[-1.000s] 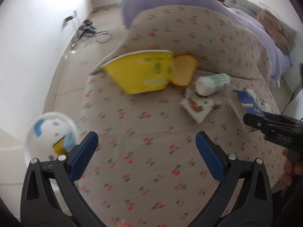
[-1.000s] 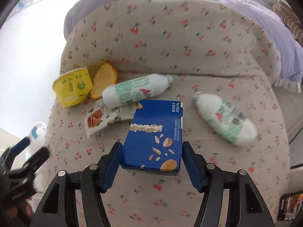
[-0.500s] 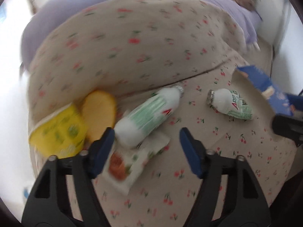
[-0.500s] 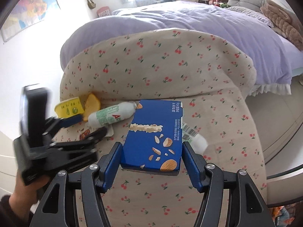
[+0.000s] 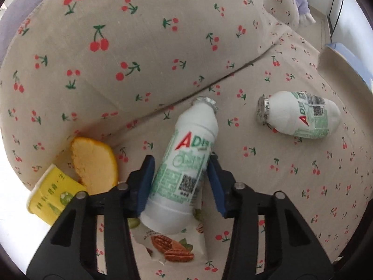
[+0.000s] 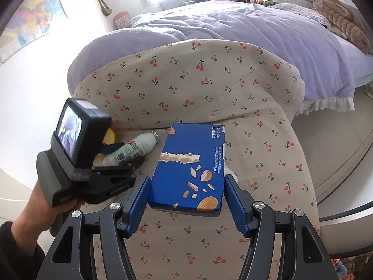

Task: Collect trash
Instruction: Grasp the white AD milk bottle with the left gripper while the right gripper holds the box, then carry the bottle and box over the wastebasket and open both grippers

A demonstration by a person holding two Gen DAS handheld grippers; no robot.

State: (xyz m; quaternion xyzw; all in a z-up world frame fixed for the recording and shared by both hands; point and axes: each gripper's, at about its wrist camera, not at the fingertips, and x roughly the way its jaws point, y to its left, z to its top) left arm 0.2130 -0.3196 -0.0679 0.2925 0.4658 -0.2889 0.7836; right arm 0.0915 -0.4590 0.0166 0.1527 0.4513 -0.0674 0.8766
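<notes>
My left gripper point(image 5: 180, 164) has its blue pads on either side of a white and green drink bottle point(image 5: 184, 170) lying on the cherry-print sofa seat point(image 5: 291, 186); the pads are close to it, not clearly pressing. Beside it lie an orange peel point(image 5: 93, 163), a yellow cup point(image 5: 53, 198) and a nut snack wrapper point(image 5: 172, 247). A second white bottle point(image 5: 298, 116) lies to the right. My right gripper point(image 6: 186, 182) is shut on a blue biscuit box point(image 6: 191, 165), held above the seat. The first bottle point(image 6: 130, 150) and left gripper point(image 6: 121, 154) show in the right wrist view.
The sofa backrest point(image 5: 139, 46) rises just behind the trash. A bed with a purple duvet point(image 6: 244, 23) stands beyond the sofa. Bare floor point(image 6: 338, 144) lies to the right of the sofa. A white wall point(image 6: 23, 93) is on the left.
My left gripper has swung from the sofa's left end to the trash pile and closed in around the white bottle. My right gripper has lifted the blue box up and back.
</notes>
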